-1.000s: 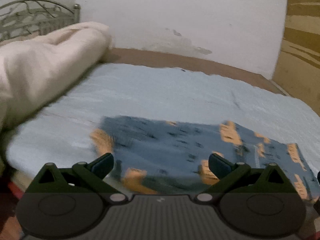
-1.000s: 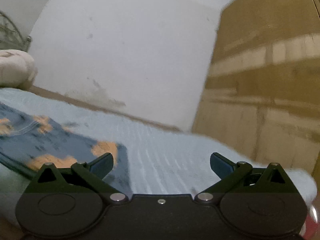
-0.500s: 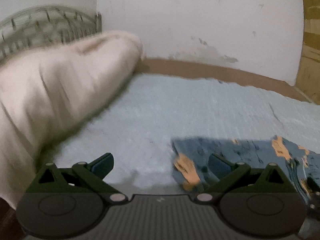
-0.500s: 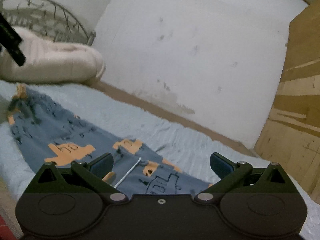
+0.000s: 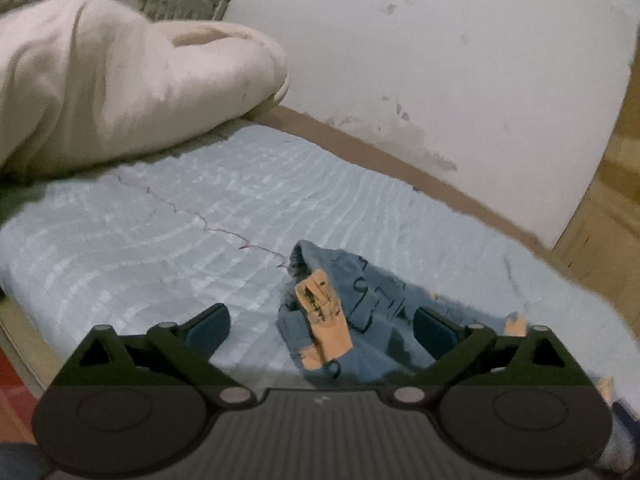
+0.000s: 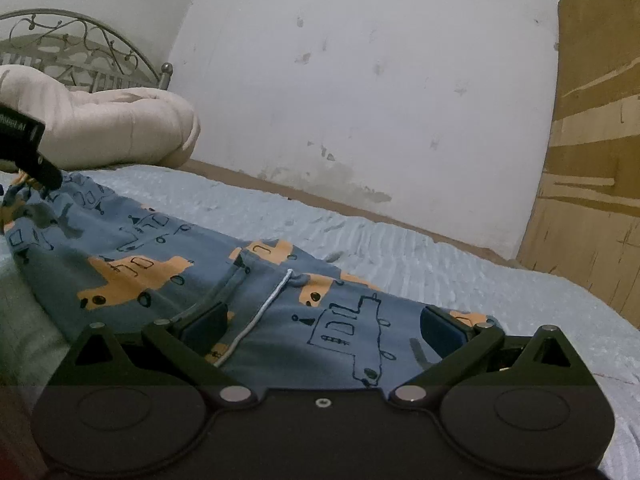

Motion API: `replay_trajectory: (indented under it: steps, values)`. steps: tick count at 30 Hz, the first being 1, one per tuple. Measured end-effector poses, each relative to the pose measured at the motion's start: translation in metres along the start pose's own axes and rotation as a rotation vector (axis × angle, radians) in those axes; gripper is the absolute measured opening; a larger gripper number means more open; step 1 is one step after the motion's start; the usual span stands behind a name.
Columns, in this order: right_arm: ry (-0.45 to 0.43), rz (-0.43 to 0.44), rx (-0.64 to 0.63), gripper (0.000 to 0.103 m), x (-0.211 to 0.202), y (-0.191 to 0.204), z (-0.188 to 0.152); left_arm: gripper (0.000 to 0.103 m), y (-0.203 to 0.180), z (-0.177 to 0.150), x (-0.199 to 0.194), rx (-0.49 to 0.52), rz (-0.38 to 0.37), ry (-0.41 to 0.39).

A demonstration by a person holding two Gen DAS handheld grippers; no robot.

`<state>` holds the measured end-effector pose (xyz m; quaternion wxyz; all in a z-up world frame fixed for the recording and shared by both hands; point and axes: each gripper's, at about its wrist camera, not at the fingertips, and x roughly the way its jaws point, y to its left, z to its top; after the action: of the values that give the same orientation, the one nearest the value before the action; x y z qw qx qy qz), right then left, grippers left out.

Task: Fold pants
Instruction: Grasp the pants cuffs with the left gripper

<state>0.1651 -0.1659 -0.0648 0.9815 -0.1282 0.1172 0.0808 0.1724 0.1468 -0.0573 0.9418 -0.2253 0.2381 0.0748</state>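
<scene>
Blue pants (image 6: 132,248) with orange vehicle prints lie lengthwise on the light blue bed cover (image 6: 480,280). Their waist end, with a white drawstring (image 6: 272,300), is just in front of my right gripper (image 6: 323,328), which is open and low over the cloth. The leg end of the pants (image 5: 372,300) is bunched up and raised. My left gripper (image 5: 320,326) is open around it, the cloth nearer the right finger. In the right wrist view the left gripper (image 6: 24,140) shows at the far left, over that leg end.
A cream duvet (image 5: 112,80) is piled at the head of the bed before a metal headboard (image 6: 80,44). A white wall (image 6: 360,80) runs behind the bed. A wooden wardrobe (image 6: 592,160) stands at the right.
Both views have swung left. My right gripper has come from the bare bed cover to the waist. My left gripper has come to the leg end, which is now bunched instead of flat.
</scene>
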Motion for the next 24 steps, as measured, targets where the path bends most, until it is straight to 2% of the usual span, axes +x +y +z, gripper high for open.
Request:
replay_trajectory:
  steps: [2,5,7,9,11,13,24]
  values:
    - [0.008,0.007,0.008,0.102,0.001,-0.001,0.001,0.096,0.004,0.002,0.001,-0.048,-0.016,0.01]
    - [0.011,0.009,0.011,0.102,0.002,-0.001,0.001,0.085,0.003,0.004,0.001,-0.063,0.007,0.029]
    - [0.012,0.01,0.012,0.102,0.002,-0.002,0.001,0.073,0.004,0.005,0.001,-0.084,-0.005,0.035]
    - [0.014,0.01,0.014,0.102,0.003,-0.002,0.001,0.068,0.004,0.006,0.004,-0.104,-0.018,0.054]
    - [0.017,0.012,0.015,0.102,0.003,-0.003,0.001,0.064,0.003,0.006,0.007,-0.103,0.006,0.075]
    - [0.022,0.017,0.018,0.102,0.004,-0.004,0.002,0.055,0.004,0.006,0.011,-0.118,0.035,0.089]
    - [0.03,0.025,0.025,0.102,0.006,-0.005,0.001,0.051,0.003,0.006,0.013,-0.116,0.065,0.099]
